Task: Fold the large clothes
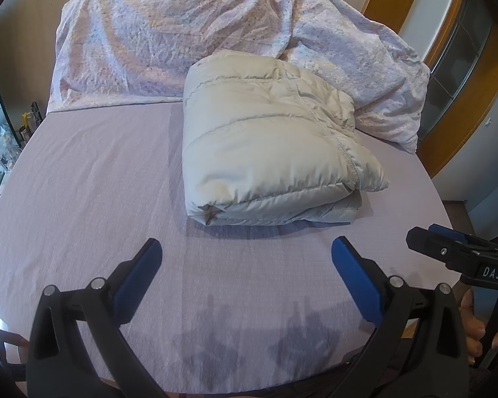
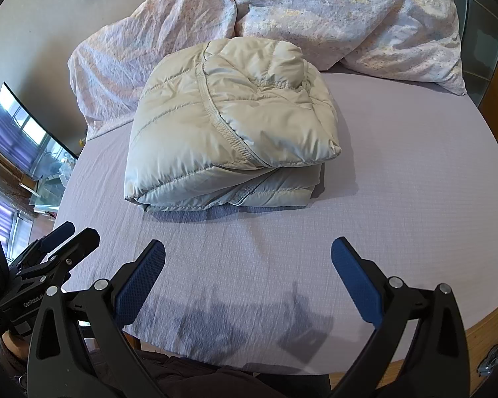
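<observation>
A bed with a pale lilac sheet fills both views, a crumpled floral duvet heaped along its far side against the wall, wooden trim and a window beyond it. Straight ahead of both sets of jaws, and apart from them, lies the jacket, a cream padded one folded into a thick squarish bundle with a stitched hem running across its top. It sits flat on the sheet with bare sheet between it and the jaws, its far edge just beside the duvet, perhaps touching.

The left gripper hangs over the near edge of the bed with its jaws spread wide and nothing between them. The right gripper does the same, jaws wide apart and empty, just to the side of the left one. Judging by the tidy bundle and both tools held back and free, the folding looks finished or nearly so; the jaws are probably open because nothing needs holding now.

Much stays out of sight. The layers tucked under the top fold show only as edges along the near side, so how the sleeves lie inside cannot be told. A hood-like bulge shows at the far end in the right view, but it is hard to be sure. The person's hand is cut off at the frame edge.
</observation>
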`<action>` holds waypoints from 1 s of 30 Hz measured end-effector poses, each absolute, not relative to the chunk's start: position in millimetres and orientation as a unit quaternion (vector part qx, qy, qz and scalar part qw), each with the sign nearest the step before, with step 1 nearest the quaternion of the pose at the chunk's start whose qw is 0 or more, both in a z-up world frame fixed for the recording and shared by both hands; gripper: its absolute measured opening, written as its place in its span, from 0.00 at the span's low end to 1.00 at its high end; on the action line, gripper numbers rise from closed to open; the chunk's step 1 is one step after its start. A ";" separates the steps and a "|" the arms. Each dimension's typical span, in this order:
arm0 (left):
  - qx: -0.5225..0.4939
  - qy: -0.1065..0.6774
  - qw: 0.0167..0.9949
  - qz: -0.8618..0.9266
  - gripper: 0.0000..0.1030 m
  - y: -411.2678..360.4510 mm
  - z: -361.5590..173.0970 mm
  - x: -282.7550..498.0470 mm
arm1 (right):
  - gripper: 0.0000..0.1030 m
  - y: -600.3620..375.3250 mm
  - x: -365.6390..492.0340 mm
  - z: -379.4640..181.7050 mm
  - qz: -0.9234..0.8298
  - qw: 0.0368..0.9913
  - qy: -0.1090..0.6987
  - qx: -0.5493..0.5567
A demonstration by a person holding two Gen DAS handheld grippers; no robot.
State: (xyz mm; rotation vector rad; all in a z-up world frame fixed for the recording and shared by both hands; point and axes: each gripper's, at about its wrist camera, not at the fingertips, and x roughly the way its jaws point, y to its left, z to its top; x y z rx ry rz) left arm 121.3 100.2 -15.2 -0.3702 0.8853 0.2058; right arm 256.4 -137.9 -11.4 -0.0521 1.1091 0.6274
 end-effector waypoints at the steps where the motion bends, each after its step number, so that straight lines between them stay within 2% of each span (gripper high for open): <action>1: -0.178 0.425 0.882 0.099 0.98 100.5 -15.4 121.6 | 0.99 -137.8 256.5 -11.6 0.293 0.803 0.518 -0.024; 30: -0.177 0.426 0.882 0.100 0.98 98.4 -15.5 122.3 | 0.99 -138.1 256.7 -11.9 0.295 0.802 0.519 -0.025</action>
